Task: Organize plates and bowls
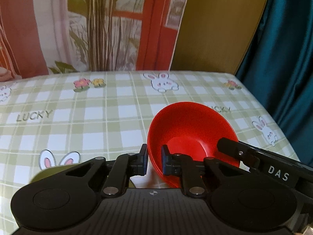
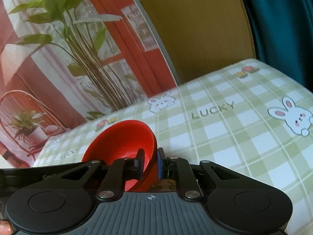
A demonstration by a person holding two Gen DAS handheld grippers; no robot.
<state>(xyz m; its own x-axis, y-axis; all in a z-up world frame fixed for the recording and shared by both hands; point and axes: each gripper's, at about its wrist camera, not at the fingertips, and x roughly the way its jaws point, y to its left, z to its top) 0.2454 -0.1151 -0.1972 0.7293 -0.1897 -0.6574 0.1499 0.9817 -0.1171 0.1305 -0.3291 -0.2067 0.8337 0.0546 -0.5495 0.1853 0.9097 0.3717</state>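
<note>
Behind, a plant-print backdrop [image 1: 97, 25] meets the bunny-checked tablecloth [image 1: 78, 117].

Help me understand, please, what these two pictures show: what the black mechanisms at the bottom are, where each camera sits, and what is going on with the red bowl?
Each picture comes from a camera mounted on a hand-held two-finger gripper, looking forward along its fingers. The left view shows the left gripper clamped on one side of the red bowl; the right view shows the right gripper clamped on the opposite side. The rim shows several layers, so it may be a nested stack. Underneath is a table with a green checked tablecloth printed with rabbits. Something olive-green peeks out behind the left gripper; I cannot tell what.
</note>
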